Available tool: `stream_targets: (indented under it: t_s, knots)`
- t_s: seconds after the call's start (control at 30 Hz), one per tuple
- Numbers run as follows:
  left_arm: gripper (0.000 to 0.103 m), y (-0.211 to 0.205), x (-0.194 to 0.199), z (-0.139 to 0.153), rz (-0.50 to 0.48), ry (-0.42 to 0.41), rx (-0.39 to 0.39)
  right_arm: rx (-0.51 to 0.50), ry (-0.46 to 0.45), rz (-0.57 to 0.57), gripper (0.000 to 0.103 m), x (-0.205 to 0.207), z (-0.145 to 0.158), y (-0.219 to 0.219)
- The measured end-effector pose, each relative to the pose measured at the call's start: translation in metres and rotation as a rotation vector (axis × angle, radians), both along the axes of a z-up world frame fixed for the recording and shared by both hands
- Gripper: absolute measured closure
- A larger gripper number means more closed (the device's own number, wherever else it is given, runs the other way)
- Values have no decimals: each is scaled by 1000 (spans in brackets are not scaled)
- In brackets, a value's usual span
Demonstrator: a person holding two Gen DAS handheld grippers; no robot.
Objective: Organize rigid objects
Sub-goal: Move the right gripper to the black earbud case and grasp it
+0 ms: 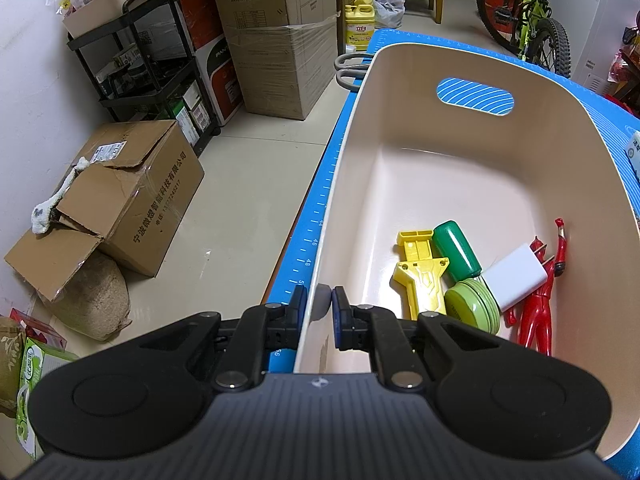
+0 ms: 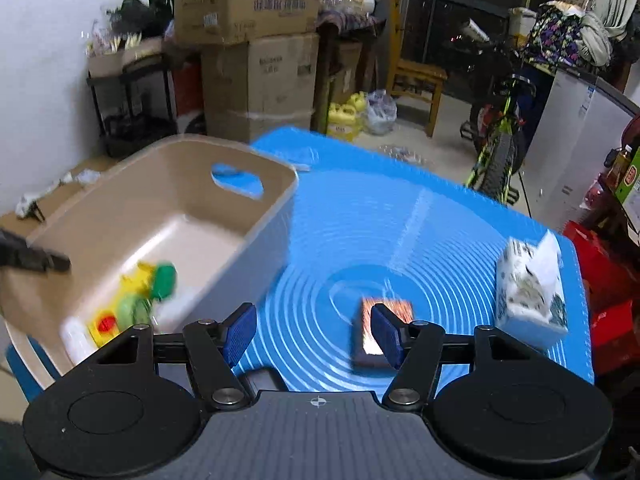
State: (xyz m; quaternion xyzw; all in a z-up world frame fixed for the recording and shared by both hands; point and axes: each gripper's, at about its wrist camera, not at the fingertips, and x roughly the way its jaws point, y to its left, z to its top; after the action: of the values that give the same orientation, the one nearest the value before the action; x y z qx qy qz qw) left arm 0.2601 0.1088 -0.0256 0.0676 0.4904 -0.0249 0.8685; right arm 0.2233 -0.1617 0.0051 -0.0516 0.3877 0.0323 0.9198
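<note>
Right wrist view smeared by motion; bin contents there read only as yellow, green and red blobs. Left gripper pinched tight on the near side wall of the beige bin, one pad outside, one inside; its own body hides the bin's nearest corner. Bin sits on the blue mat, toward its left edge. Inside the bin, clustered at the near right end, five things counted: one yellow plastic tool, one dark green cylinder, one light green round disc, one white block leaning over the others, one red toy figure, its legs cut off by the gripper body. Grey scissor handles poke out behind the bin's far corner, blades hidden. Right gripper roughly half open over the mat, nothing between its pads. One small dark box with an orange face lies on the mat, partly behind the right pad. One white patterned carton stands near the mat's right edge; print unreadable.
</note>
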Motion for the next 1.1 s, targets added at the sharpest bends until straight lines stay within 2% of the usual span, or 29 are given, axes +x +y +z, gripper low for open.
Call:
stream_targets:
  t_s: [0.17,0.33,0.53,0.83,0.93,1.0,1.07,1.1]
  knots:
    - [87,0,0,0,-1,0,0,-1,62,-6,32,-4,-27,-7]
    - [87,0,0,0,0,0,0,20,112,46,32,-3,-57,0]
    - [87,-1,0,0,0,0,4,46,143,97,32,9,-81,12]
    - [87,-4,-1,1,-1,-1,14,69,163,110,33,28,-108,26]
    - [87,-4,-1,1,-1,-1,14,65,141,105,37,25,-111,28]
    - [87,-4,-1,1,-1,-1,14,61,129,103,47,23,-112,28]
    - [87,-4,-1,1,-1,-1,14,57,118,105,54,20,-111,27]
    - [87,-4,-1,1,-1,-1,14,56,114,104,54,19,-110,27]
